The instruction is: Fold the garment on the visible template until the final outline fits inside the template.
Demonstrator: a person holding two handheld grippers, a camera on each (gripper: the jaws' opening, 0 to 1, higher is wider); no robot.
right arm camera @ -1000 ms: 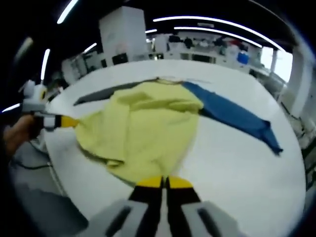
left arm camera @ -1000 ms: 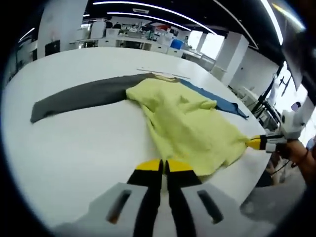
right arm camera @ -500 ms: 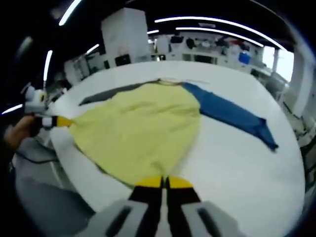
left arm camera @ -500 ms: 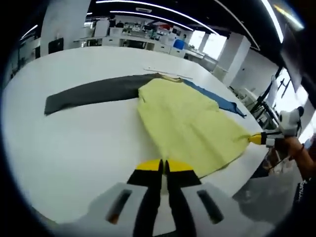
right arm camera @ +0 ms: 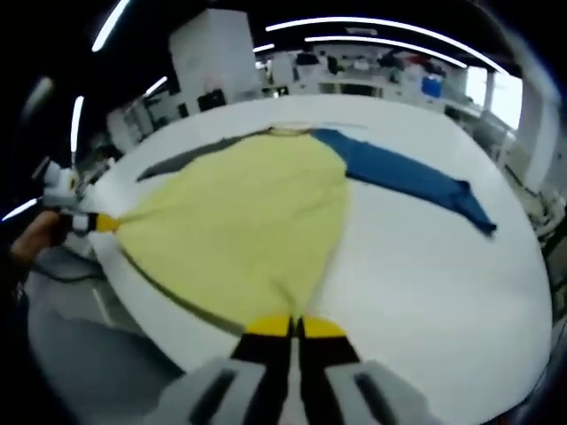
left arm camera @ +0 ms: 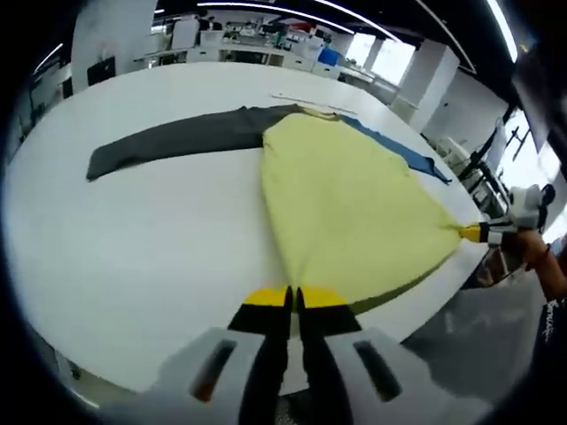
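A garment with a yellow body point(left arm camera: 354, 204), a grey sleeve point(left arm camera: 177, 142) and a blue sleeve point(left arm camera: 399, 150) lies spread on a white table point(left arm camera: 133, 257). My left gripper point(left arm camera: 295, 297) is shut on one hem corner at the near table edge. The right gripper point(left arm camera: 472, 234) enters from the right, shut on the other hem corner, and the hem is stretched taut between them. In the right gripper view, my right gripper point(right arm camera: 295, 327) pinches the hem of the yellow body point(right arm camera: 239, 230); the left gripper point(right arm camera: 102, 223) holds the far corner. The blue sleeve point(right arm camera: 407, 177) reaches right, the grey sleeve point(right arm camera: 177, 164) left.
A thin pale line point(left arm camera: 306, 99) lies on the table just beyond the collar. A person's hand point(left arm camera: 536, 252) holds the right gripper past the table edge. Desks and equipment point(right arm camera: 372, 80) stand far behind the table. Bare tabletop point(right arm camera: 425, 283) extends beside the garment.
The crumpled yellow body has been pulled out flat and taut between the two grippers. Its hem now reaches the near table edge. Both sleeves lie straighter.
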